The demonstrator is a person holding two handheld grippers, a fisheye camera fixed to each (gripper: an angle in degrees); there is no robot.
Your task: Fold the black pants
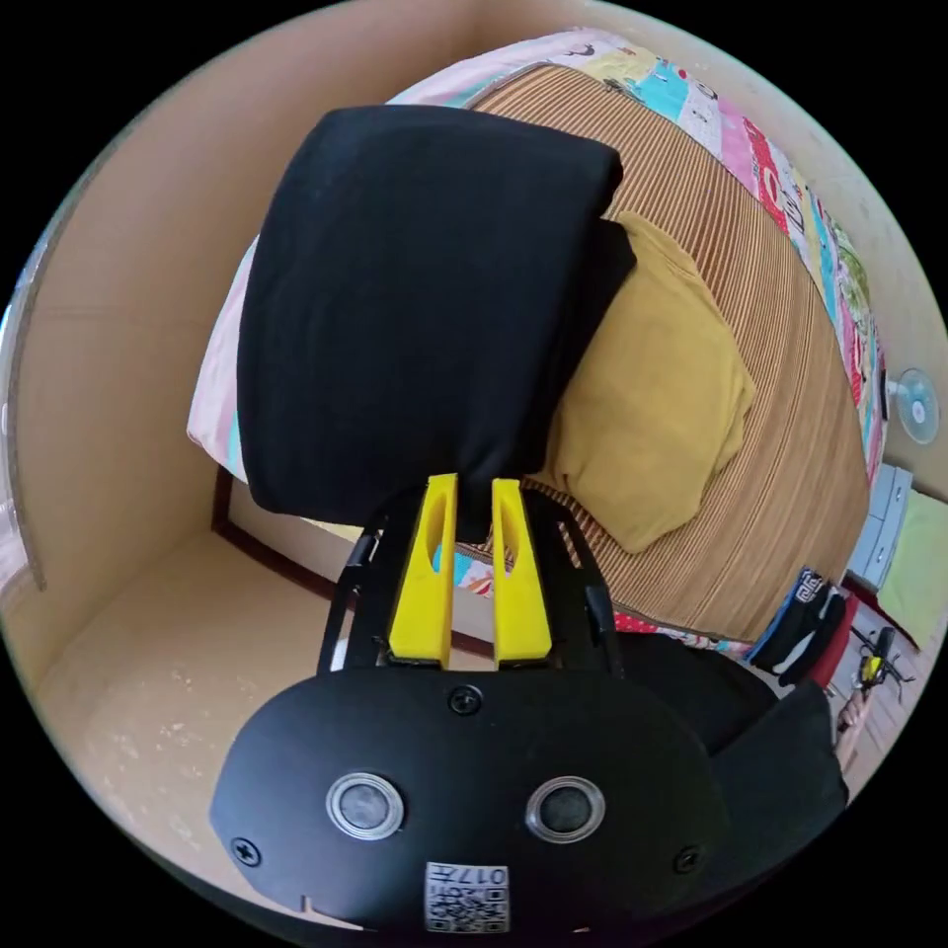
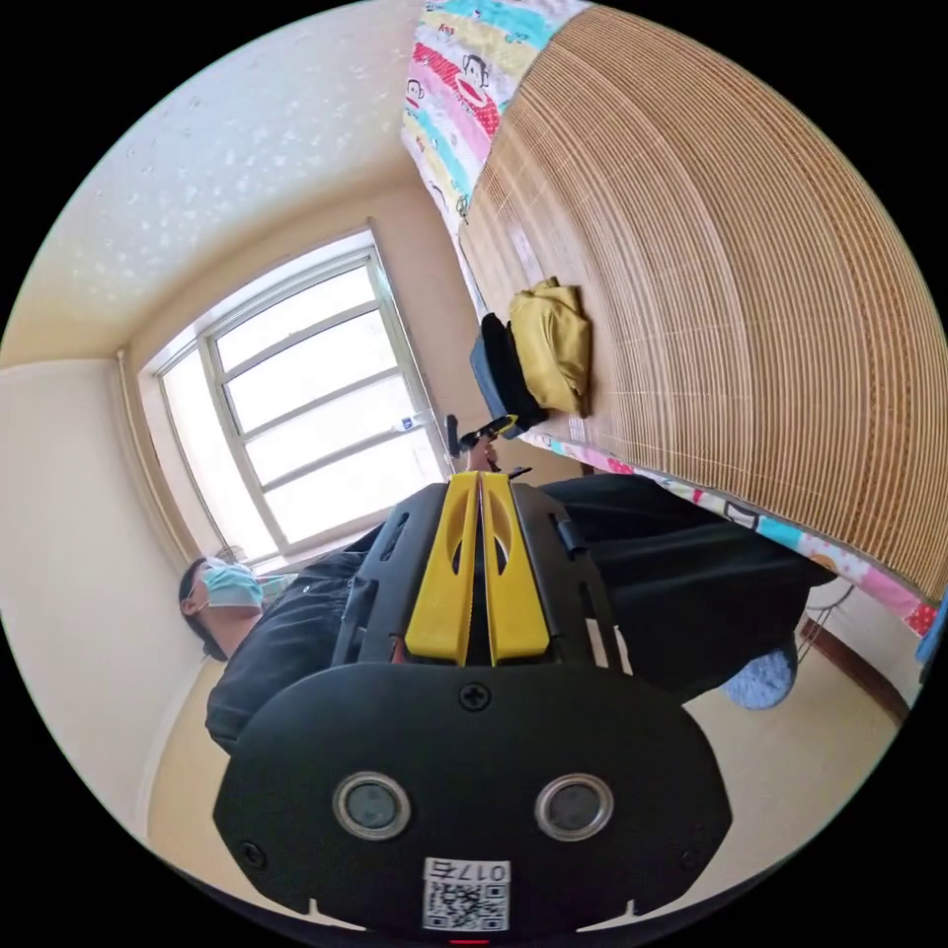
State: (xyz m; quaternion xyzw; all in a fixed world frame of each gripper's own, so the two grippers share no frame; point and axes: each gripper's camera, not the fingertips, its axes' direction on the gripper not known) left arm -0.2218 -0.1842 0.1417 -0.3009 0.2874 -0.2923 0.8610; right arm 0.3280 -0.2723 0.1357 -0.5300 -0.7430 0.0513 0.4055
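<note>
In the left gripper view the black pants (image 1: 415, 296) are a thick folded bundle, held up over the bed's corner. My left gripper (image 1: 474, 486) is shut on the bundle's near edge, with black cloth pinched between its yellow jaws. The bundle partly covers a folded yellow garment (image 1: 652, 395) lying on the bamboo mat (image 1: 780, 415). In the right gripper view my right gripper (image 2: 479, 477) is shut with nothing in it, well back from the bed. Far off in that view I see the black pants (image 2: 497, 380), the yellow garment (image 2: 553, 341) and the left gripper (image 2: 502, 426).
A colourful sheet (image 2: 464, 79) lies under the bamboo mat (image 2: 750, 296) and hangs over the bed's edge. A beige wall (image 1: 128, 326) and floor (image 1: 148, 652) flank the bed. A person (image 2: 286, 632) in dark clothes stands by the window (image 2: 306, 395). A fan (image 1: 913, 405) and drawers (image 1: 879, 523) stand further off.
</note>
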